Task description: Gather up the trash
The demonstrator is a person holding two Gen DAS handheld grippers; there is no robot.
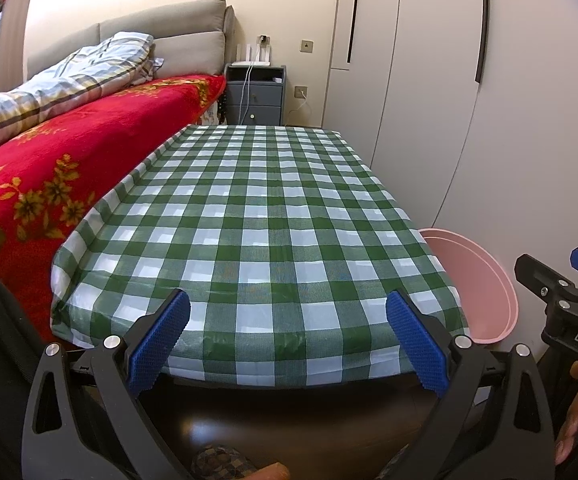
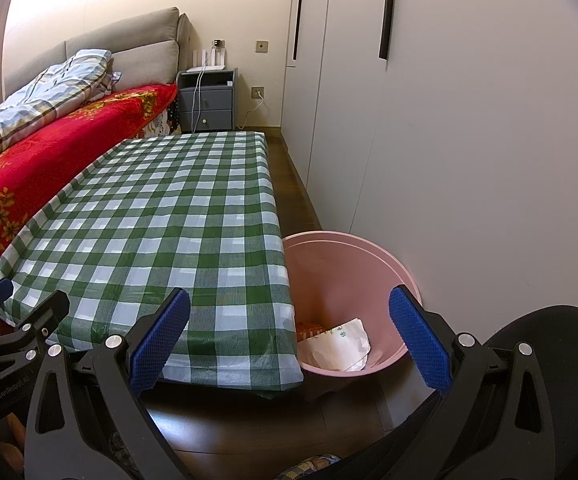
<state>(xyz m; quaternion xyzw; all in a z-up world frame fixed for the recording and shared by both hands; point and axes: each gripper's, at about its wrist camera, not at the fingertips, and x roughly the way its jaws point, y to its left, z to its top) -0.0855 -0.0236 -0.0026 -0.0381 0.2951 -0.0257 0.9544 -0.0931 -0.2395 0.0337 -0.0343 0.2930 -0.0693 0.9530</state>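
Nearest, the left gripper (image 1: 287,340) hangs with its blue ribbed jaws spread wide, holding nothing, over the near edge of the low table under a green-and-white checked plastic cloth (image 1: 265,216). The right gripper (image 2: 289,340) is equally wide apart and empty. At its 12 o'clock the round pink plastic bin (image 2: 349,256) stands on the floor touching the table's right edge, with crumpled white paper (image 2: 339,346) and an orange scrap (image 2: 309,327) inside. Farther, at 10 o'clock, lies the red flowered blanket (image 1: 69,152); at 12, the grey bedside cabinet (image 1: 255,96).

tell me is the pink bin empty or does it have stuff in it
Not empty. In the right wrist view the pink bin holds crumpled white paper and something orange at the bottom; most of its inside is bare.
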